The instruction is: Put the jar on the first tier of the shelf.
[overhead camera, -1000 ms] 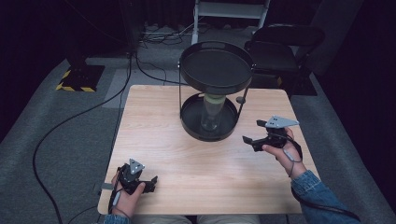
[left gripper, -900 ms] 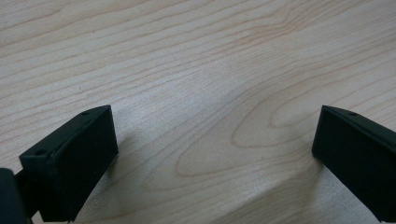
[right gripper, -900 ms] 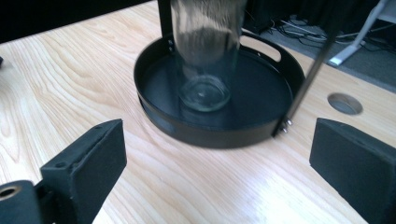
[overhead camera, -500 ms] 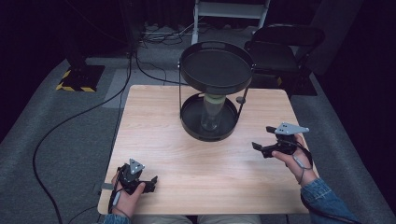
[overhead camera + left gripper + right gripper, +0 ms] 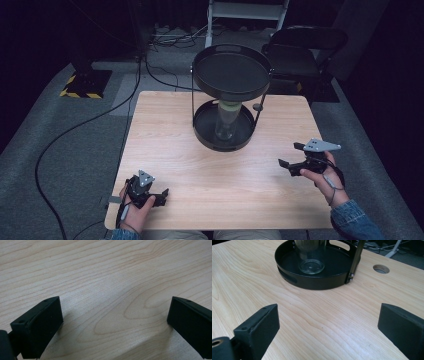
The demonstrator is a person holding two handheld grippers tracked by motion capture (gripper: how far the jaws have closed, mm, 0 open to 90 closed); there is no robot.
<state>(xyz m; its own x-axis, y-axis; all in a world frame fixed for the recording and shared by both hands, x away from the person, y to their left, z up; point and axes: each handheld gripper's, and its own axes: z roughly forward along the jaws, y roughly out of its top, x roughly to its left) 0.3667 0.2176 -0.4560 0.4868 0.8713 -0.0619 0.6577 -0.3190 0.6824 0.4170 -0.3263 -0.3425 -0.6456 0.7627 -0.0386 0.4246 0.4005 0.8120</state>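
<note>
L gripper rests at near-left corner of tabletop, jaws spread, nothing btwn. R gripper sits near right edge, jaws spread wide, aimed at glass jar standing upright in lower tray of black two-tier stand.

— What sort of place is this?

— A lab or recording studio. Black curtains close off the dark room, and grey carpet covers the floor.

— Anything more telling?

— Black cables trail across the carpet to the left of the left gripper. Far beyond that gripper stands a base marked with yellow-and-black hazard stripes.

— And the furniture?

— One pale wooden worktop with a round cable hole, seen ahead of the right gripper. A black office chair and a white metal frame stand beyond it.
</note>
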